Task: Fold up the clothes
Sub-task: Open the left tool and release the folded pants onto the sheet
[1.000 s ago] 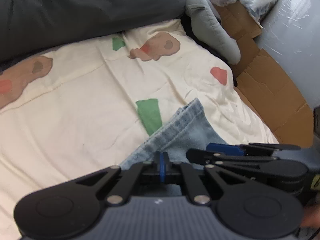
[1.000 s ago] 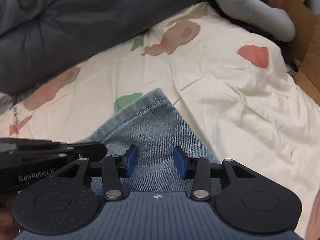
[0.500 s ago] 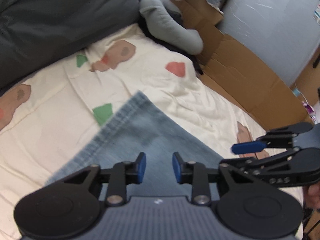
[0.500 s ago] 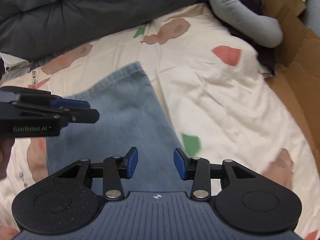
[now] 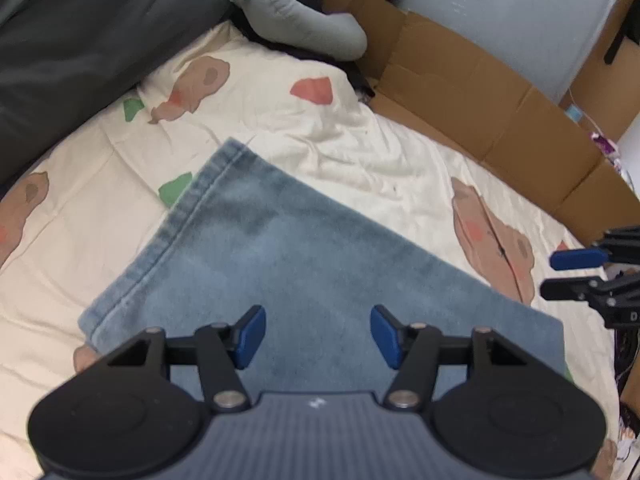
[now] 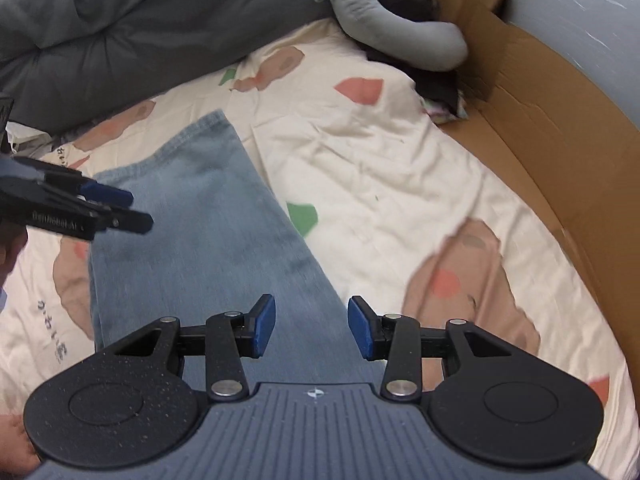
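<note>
- Denim jeans [image 5: 304, 264] lie flat on a cream bedsheet [image 5: 360, 152] printed with brown, red and green patches; one hemmed end with double stitching points toward the dark grey duvet [image 5: 80, 40] at the back.
- Left gripper [image 5: 318, 336] hovers above the denim with its blue pads well apart; its jaws have just been opening, and nothing is clamped between them, only the cloth lying below.
- Right gripper [image 6: 311, 328] hangs over the near part of the same garment, jaws partly open and holding nothing; the fabric under it is slightly motion-blurred.
- In the right wrist view the left gripper [image 6: 120, 208] shows at the left edge above the denim's side; in the left wrist view the right gripper [image 5: 576, 276] shows at the right edge, past the denim's long edge, over the sheet.
- Grey curved pillow [image 6: 400, 36] rests at the far end of the bed, touching the sheet's upper edge.
- Flattened cardboard [image 5: 480, 100] runs along the right side of the bed, leaning against a pale, plastic-wrapped panel [image 5: 500, 12].
</note>
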A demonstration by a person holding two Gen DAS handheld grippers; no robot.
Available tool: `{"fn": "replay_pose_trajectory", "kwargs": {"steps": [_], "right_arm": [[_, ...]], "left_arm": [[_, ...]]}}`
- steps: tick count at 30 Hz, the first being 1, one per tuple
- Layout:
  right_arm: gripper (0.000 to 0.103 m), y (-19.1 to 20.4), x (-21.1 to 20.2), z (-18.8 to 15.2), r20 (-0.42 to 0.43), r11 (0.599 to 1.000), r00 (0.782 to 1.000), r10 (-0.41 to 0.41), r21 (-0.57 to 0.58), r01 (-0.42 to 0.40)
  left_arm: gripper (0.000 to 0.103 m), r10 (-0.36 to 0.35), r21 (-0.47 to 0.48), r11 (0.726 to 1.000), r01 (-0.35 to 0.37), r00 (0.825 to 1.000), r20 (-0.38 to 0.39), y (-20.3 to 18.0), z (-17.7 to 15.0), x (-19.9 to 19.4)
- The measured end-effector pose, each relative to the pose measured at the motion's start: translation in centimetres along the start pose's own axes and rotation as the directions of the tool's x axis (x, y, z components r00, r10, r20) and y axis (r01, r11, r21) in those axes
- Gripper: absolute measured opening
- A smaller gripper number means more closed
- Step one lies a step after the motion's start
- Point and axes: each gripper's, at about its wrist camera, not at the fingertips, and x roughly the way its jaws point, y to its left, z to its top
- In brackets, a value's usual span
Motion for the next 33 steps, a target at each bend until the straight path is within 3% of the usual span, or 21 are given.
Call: {"fn": "replay_pose_trajectory", "kwargs": {"steps": [7,14,24,33], "right_arm": [[0.047,-2.0,-0.5,-3.8,-0.001,0.996,0.999,-0.034,0.079,0.034],[0.047,-3.1,1.9,-7.0,-0.017,0.988,0.999,-0.049,0.145,0.050],[0.047,-4.5,4.0,-11.8,-0.101,0.978,0.992,-0.078,0.183,0.096],[0.047,-4.9,3.5,-14.9,-0.106,0.974,0.991,-0.078,0.204,0.098]], "left_arm": [[0.064,0.025,0.039,0.999,-0.023,0.998,-0.052,-0.3,-1.3,0.4],[0.064,0.070,0.038,0.997,-0.066,0.994,-0.090,0.5,-2.7,1.7],[0.063,0.094,0.108,0.991,-0.081,0.987,-0.129,1.3,-3.9,3.0],[0.040,0.108,0.018,0.994,-0.107,0.989,-0.098,4.0,-2.9,0.7]]}}
